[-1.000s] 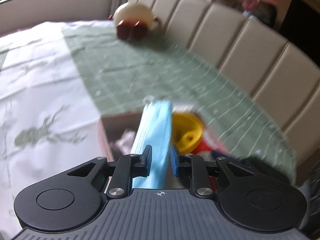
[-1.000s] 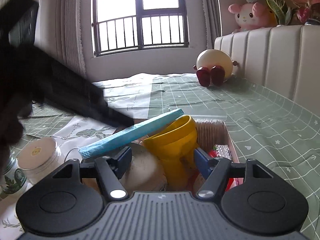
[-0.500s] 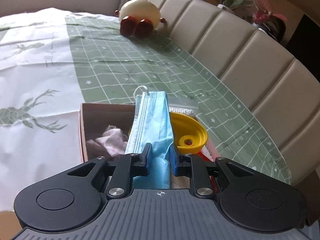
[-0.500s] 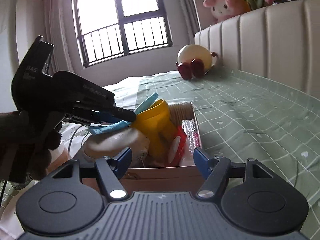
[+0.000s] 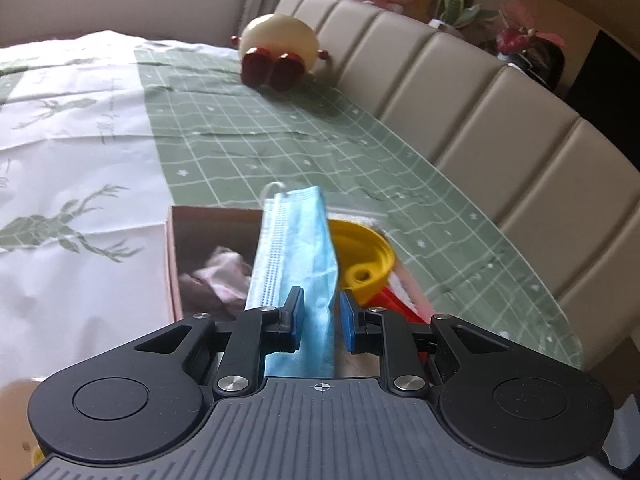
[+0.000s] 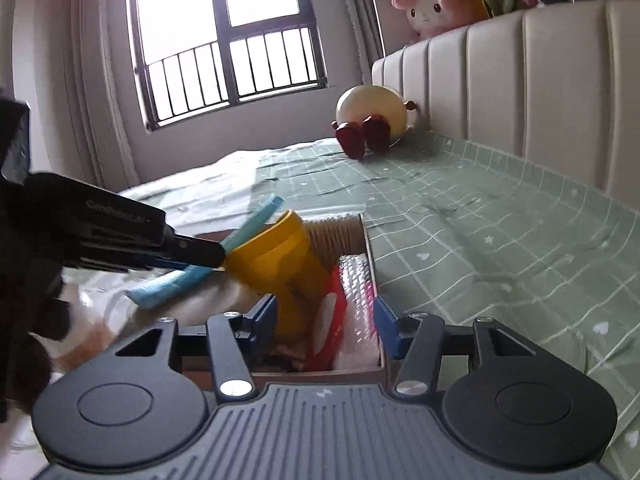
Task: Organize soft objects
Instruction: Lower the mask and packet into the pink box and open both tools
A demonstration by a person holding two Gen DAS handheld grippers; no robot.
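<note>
- Left of the left gripper (image 5: 320, 316): white cloth with green deer prints (image 5: 72, 184), smooth and flat, meeting the cardboard box (image 5: 173, 264) at its brown wall; pink crumpled fabric (image 5: 224, 272) inside, just ahead of the left finger.
- Between the blue pads: folded blue face mask (image 5: 296, 248), pleated, soft nonwoven, pinched at its near end; long axis straight ahead along the fingers, far end raised over the box, white ear loop at the tip. Narrow grip, closed on the mask.
- Just right of the mask: yellow plastic funnel (image 5: 366, 256), round mouth, glossy; red packet beside it.
- Far ahead: cream round plush with dark red feet (image 5: 280, 50) on the green grid cloth (image 5: 304, 152), against the padded beige headboard (image 5: 480, 100).
- From the right wrist view: left gripper (image 6: 208, 254) off to the left, mask (image 6: 256, 220) slanting up and away.
- Right gripper (image 6: 326, 322): fingers spread wide, holding nothing, over the near box end; funnel (image 6: 276, 256) and bubble-wrap pouch (image 6: 356, 280) between them.
</note>
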